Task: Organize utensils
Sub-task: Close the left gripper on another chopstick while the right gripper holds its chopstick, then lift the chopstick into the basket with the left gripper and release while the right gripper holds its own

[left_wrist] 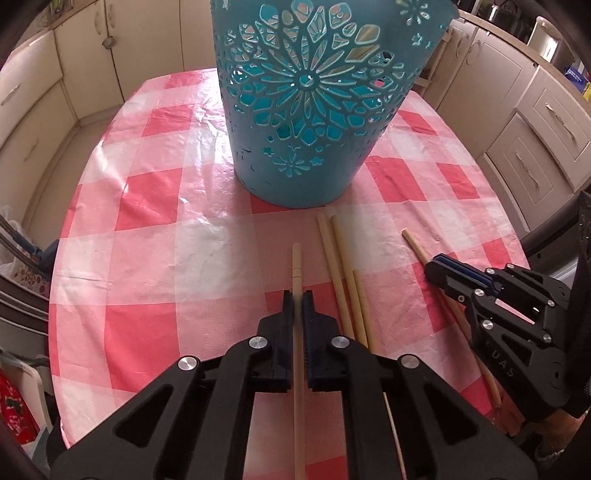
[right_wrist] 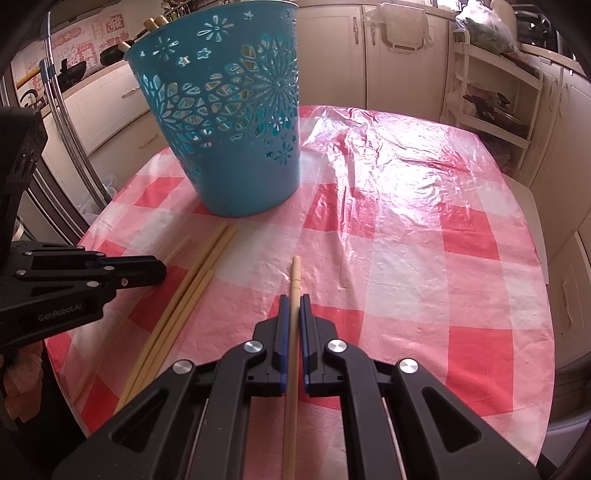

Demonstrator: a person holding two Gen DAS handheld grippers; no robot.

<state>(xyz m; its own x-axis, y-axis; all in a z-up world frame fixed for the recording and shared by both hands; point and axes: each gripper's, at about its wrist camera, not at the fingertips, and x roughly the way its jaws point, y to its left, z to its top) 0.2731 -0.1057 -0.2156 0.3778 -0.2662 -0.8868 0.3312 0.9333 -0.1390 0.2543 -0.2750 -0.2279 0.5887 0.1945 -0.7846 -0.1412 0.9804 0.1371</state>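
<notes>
A teal cut-out basket stands upright on the red-and-white checked tablecloth. Wooden handles poke above its rim. My left gripper is shut on one wooden chopstick that points toward the basket. From the right wrist view, the left gripper sits low at the left. My right gripper is shut on another chopstick; the left wrist view shows it at the right. Three loose chopsticks lie on the cloth between the two grippers.
Cream cabinets surround the round table, whose edge curves close at the right. A white shelf rack holding a pan stands behind the table. Crinkled plastic cover lies right of the basket.
</notes>
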